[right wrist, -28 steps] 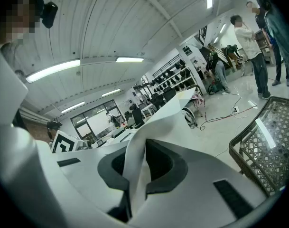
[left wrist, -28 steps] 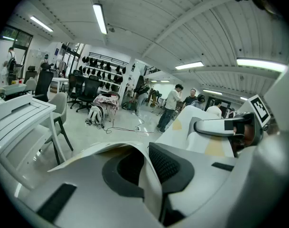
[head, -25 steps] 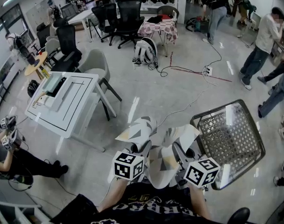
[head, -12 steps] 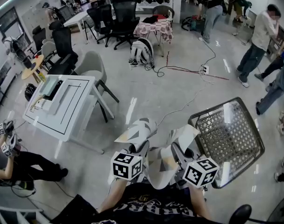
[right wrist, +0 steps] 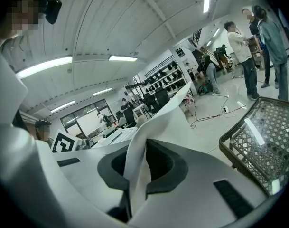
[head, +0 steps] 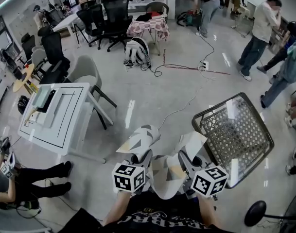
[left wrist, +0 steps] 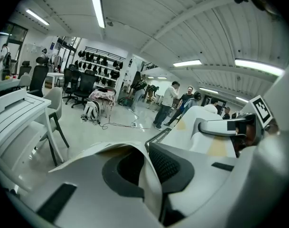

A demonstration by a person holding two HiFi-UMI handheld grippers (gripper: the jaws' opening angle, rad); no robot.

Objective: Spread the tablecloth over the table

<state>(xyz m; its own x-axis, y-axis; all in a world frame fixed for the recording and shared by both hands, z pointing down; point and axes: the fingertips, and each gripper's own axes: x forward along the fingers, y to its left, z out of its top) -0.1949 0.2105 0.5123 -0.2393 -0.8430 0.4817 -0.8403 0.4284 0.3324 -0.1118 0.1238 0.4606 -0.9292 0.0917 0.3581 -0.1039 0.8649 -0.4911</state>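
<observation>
Cloth nearest us: the tablecloth point(head: 162, 174) hangs bunched at our waist, a fold of it pinched in each tool. The left gripper point(head: 144, 157) has its jaws closed on one fold, fabric pressed flat between the pads. The right gripper point(head: 187, 163) clamps another fold, which rises in a peak past its jaws. The two grips sit just beside each other, so the cloth between them is slack and crumpled, not drawn out. Near on our right, a wire basket point(head: 235, 135). Further off, ahead and to our left, stands the white table point(head: 72, 130), well apart from the cloth, its long side running away from us. The left gripper is the nearer to it. We judge the carry must swing left before the grips can part along that long side.
</observation>
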